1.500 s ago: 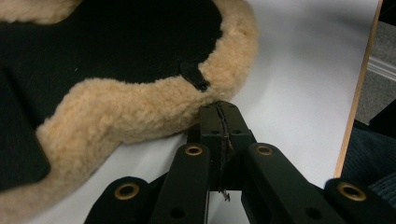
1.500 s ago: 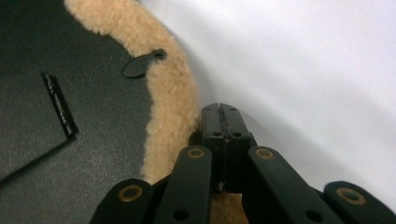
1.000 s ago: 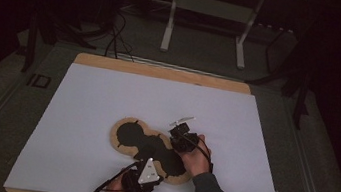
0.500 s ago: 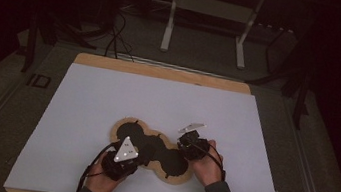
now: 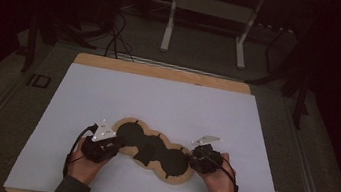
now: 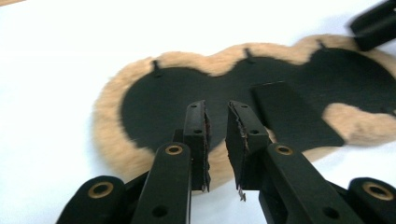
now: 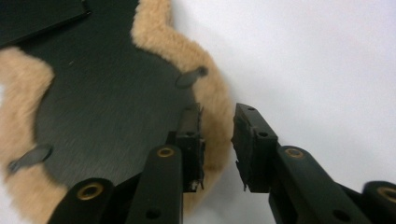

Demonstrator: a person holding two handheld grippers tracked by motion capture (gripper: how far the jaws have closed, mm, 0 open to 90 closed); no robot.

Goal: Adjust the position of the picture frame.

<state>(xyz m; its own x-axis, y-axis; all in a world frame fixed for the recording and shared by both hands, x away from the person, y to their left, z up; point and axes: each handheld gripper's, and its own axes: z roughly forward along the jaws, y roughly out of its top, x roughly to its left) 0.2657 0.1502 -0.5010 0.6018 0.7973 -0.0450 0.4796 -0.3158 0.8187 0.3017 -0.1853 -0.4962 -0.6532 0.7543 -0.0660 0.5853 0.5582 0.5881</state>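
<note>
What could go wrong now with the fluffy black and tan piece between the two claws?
1. The left claw and right claw have just been opening with nothing between their pads, so the fleece-edged pad may not stay spread flat.
2. The right claw hangs over the tan fringe; its pads might snag it.

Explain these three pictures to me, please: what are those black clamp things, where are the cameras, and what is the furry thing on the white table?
A person holds a hand-held clamp in each hand: the left gripper and the right gripper. The high view looks down from above the table. Each gripper view comes from a camera riding on that gripper, looking along its two black jaws. On the white surface lies a flat black pad with a tan fleece rim, shaped like three joined circles. Both grippers sit at its ends; their jaws have just been opening, with the fleecy edge between them, so nothing is gripped now.
</note>
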